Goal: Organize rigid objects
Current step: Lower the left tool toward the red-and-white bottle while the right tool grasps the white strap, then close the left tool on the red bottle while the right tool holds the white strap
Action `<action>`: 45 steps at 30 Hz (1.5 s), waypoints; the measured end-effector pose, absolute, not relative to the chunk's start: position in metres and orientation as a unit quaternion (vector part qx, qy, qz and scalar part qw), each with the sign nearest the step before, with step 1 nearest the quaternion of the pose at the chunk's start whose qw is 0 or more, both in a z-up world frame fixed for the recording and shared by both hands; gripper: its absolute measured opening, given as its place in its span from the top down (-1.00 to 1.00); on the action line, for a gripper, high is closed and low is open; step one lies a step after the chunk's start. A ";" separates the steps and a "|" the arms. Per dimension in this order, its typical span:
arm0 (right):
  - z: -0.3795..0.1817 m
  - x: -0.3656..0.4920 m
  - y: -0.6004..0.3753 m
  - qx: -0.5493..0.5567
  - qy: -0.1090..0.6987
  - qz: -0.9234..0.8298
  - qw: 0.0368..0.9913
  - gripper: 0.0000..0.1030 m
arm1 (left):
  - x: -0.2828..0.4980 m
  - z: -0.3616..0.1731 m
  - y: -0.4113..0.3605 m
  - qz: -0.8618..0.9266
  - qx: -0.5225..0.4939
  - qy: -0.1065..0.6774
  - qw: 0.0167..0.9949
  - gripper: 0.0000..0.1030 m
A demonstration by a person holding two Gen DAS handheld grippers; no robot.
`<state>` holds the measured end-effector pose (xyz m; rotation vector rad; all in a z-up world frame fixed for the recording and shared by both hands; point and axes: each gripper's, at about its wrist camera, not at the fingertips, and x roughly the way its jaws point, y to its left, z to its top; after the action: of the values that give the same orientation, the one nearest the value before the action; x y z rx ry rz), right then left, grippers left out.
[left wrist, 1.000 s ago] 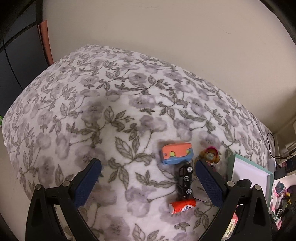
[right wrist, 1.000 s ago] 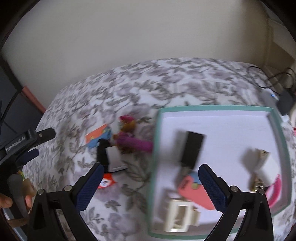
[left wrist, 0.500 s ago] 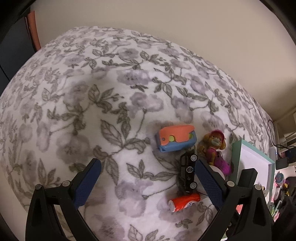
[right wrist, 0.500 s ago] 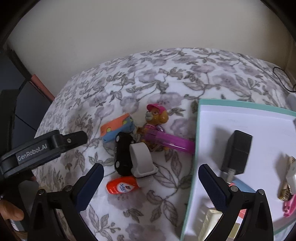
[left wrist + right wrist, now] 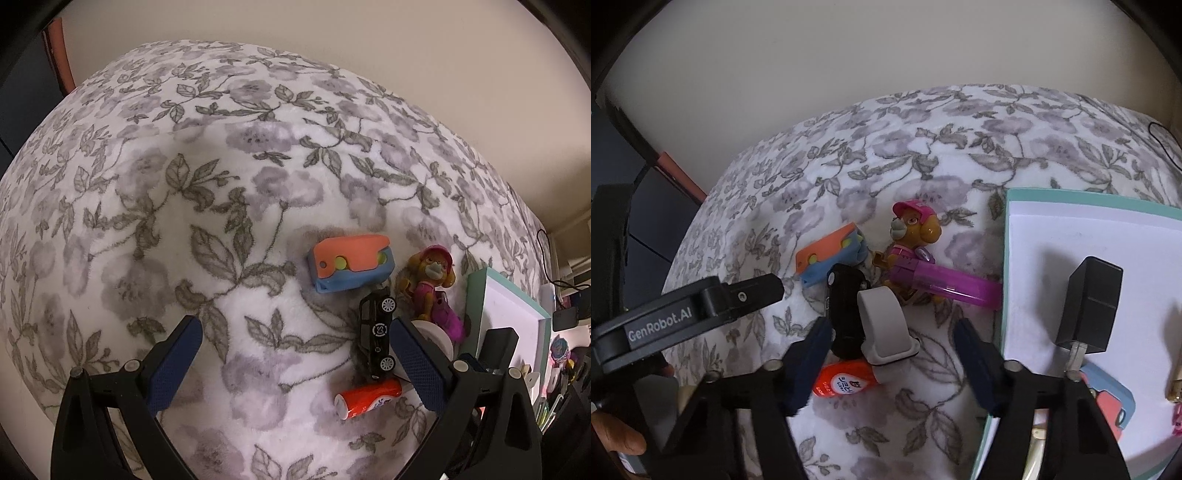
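A cluster of small toys lies on the floral blanket. It holds an orange-and-blue block (image 5: pixel 351 264) (image 5: pixel 831 254), a pink-capped dog figure (image 5: pixel 430 284) (image 5: pixel 912 229), a black toy car (image 5: pixel 376 332) (image 5: pixel 846 302), a red tube (image 5: pixel 369 402) (image 5: pixel 842 382) and a pale grey band (image 5: pixel 884 325). My right gripper (image 5: pixel 894 354) hangs over the band, car and tube. Its jaws are closing with those things between them, and the pads touch nothing. My left gripper (image 5: pixel 295 350) is open above the blanket, its right finger beside the car.
A teal-rimmed white tray (image 5: pixel 1004 258) (image 5: pixel 476 306) sits right of the toys. It holds a black charger (image 5: pixel 1089 302) and a coral-and-blue card (image 5: pixel 1108 398). A purple translucent stick (image 5: pixel 945 284) lies against the tray's rim. The wall is behind, cables at far right.
The right view swung left from over the tray to the toy cluster, and its jaws narrowed. The left gripper sank closer to the blanket and tipped down; it stays open.
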<state>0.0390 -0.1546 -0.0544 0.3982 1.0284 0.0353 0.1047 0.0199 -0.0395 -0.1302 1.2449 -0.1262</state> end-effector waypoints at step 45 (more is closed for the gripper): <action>-0.021 0.003 -0.202 0.240 0.448 -0.013 0.861 0.50 | 0.084 -0.059 -0.022 -0.079 -0.041 0.618 0.781 -0.96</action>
<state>0.0026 -0.2021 -0.0208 0.5045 0.9394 -0.0274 0.0837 -0.0216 -0.0590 -0.0887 1.3342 -0.1710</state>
